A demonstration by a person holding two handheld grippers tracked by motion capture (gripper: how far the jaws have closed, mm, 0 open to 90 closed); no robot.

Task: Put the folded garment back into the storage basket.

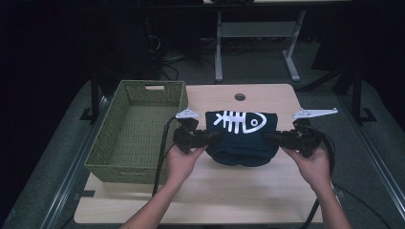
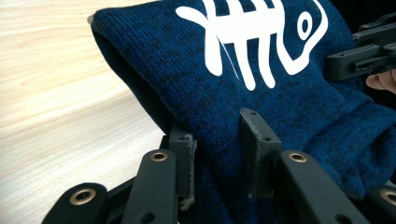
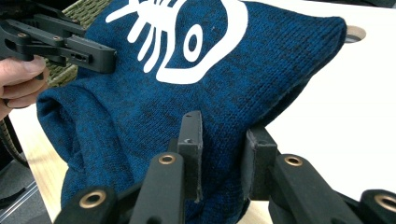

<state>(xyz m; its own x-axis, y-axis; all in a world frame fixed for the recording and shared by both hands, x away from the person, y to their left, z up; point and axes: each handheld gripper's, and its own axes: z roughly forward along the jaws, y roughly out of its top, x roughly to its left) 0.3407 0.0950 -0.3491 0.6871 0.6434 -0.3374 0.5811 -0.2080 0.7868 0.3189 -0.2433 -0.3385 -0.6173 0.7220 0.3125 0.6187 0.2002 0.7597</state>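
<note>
A folded dark blue knit garment [image 1: 242, 136] with a white fish-skeleton print hangs between both grippers, just above the wooden table [image 1: 205, 195]. My left gripper [image 1: 213, 137] is shut on its left edge; in the left gripper view the blue knit [image 2: 261, 88] is bunched between the two black jaws [image 2: 218, 144]. My right gripper [image 1: 270, 138] is shut on the right edge, and the right gripper view has the cloth [image 3: 187, 93] pinched between its jaws [image 3: 224, 140]. The lower folds sag down between the hands.
A green woven basket [image 1: 136, 131], with nothing in it, stands on the table's left side, close beside the left hand. A round cable hole [image 1: 239, 97] is in the table's far edge. Metal frame legs [image 1: 218, 47] stand on the floor behind.
</note>
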